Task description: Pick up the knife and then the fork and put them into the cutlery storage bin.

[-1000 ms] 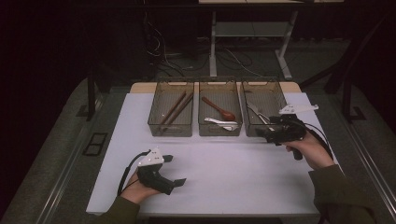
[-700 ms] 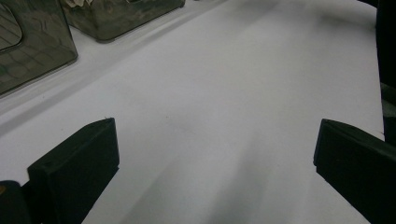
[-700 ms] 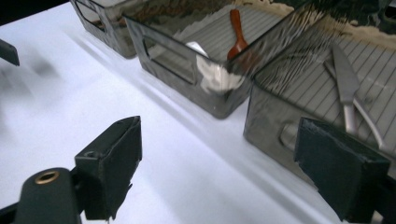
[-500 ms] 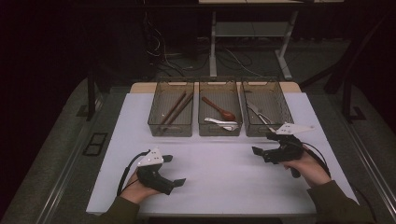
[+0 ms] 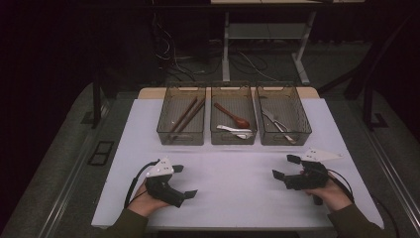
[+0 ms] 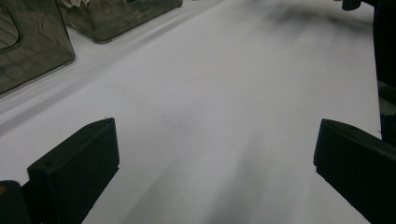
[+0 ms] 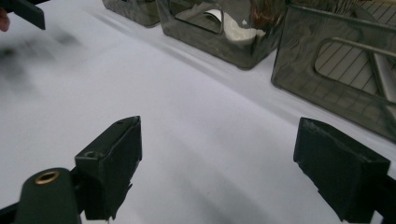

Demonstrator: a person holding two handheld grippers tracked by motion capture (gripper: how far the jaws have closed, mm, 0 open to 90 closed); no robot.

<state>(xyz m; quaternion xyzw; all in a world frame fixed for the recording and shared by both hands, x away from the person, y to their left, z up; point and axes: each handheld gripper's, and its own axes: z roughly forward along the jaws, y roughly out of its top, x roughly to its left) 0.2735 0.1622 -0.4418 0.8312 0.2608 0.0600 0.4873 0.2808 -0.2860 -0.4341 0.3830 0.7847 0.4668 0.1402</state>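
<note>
Both hands rest low over the white desk (image 5: 237, 198), well short of the three smoky bins. The left gripper (image 5: 181, 180) stands wide open with nothing between its jaws, and the right gripper (image 5: 286, 166) the same, bare desk beneath each. Nearest the right gripper is the right bin (image 5: 303, 135), holding metal cutlery (image 5: 275, 121).

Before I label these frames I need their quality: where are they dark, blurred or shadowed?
High view: surroundings nearly black, the white table evenly lit, the three bins sharp. Left gripper view: soft grey shadows on the tabletop, far edge smeared. Right gripper view: the middle bin close by and slightly soft, dark blur at upper left.
</note>
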